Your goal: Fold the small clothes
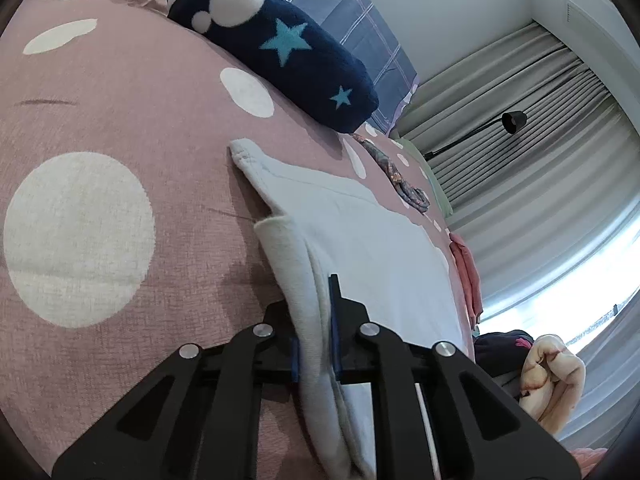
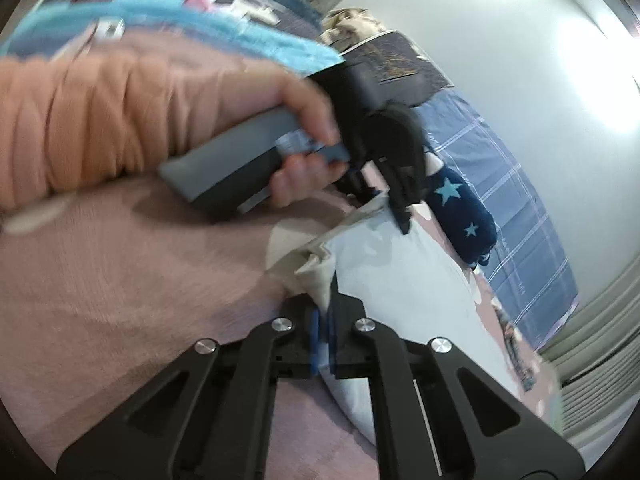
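A small pale blue garment [image 1: 380, 248] lies flat on the pink bedspread [image 1: 120, 120] with white dots. My left gripper [image 1: 315, 344] is shut on the garment's near left edge, where a thick fold of fabric passes between the blue pads. In the right wrist view my right gripper [image 2: 323, 328] is shut on another near edge of the same garment [image 2: 400, 280], lifting a crumpled corner. Further along that edge, a hand [image 2: 304, 120] in an orange sleeve holds the left gripper [image 2: 390, 208] pinching the cloth. The right wrist view is motion-blurred.
A navy fleece blanket [image 1: 280, 52] with stars lies rolled beyond the garment, against a blue checked pillow [image 1: 340, 8]. A patterned cloth [image 1: 396, 176] and a pink garment [image 1: 466, 268] lie near the bed's right edge. Grey curtains [image 1: 520, 152] and a black lamp [image 1: 514, 122] stand beyond.
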Motion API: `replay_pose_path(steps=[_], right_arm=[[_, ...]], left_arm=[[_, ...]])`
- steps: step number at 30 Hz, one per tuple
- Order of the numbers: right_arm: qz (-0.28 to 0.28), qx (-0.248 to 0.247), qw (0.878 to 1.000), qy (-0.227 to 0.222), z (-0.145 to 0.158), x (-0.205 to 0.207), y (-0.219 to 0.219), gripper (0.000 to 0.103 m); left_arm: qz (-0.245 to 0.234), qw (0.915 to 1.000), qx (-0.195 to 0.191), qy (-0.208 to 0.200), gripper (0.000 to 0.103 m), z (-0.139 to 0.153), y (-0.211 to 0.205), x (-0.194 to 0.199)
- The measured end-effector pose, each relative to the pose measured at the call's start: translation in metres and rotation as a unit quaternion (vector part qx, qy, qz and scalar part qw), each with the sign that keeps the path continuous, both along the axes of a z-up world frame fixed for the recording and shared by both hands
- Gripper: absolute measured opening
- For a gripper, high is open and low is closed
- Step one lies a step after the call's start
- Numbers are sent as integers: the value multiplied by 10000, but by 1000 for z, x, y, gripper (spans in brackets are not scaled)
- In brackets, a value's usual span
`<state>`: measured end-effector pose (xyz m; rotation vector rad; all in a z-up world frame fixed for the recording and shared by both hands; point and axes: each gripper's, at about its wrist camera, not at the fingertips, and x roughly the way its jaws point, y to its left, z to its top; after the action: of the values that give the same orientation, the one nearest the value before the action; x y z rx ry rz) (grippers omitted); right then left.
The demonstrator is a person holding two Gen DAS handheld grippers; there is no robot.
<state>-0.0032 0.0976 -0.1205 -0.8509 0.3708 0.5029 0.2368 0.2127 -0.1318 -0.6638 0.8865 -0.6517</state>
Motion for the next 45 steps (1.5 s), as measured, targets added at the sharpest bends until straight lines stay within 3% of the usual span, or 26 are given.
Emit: replay_pose_path(steps=[5,11,15,18,29,38,42,45], right_arm=[[-174,800,9963,274,25,3,-24,2],[-432,1729,9814,716,50,14,-76,2],[-715,2546,9593,991,65,22,-128,2],[-1000,2952,9455,945,71,26,-169,2],[-1761,4609,8529,1708,49,48,-331,2],[-2360,5109,8102,1639,31,49,-412,2],[-2446,5309,7909,1808,18,46,-434,2],[-2438,5353,7853,1931,11,49,-437,2]], left_arm=[[221,9994,186,195,9,18,-10,4],[254,9972,681,-150,9,78,-58,4],[179,9925,1184,-257,9,106,-108,11],[127,9918,1260,-198,9,115,-141,19],[-233,9851,1701,-75,9,103,-283,46],[-617,9729,2223,-162,9,96,-379,60],[-787,9608,2647,-245,9,90,-412,62],[-856,9496,2997,-327,9,83,-431,61]])
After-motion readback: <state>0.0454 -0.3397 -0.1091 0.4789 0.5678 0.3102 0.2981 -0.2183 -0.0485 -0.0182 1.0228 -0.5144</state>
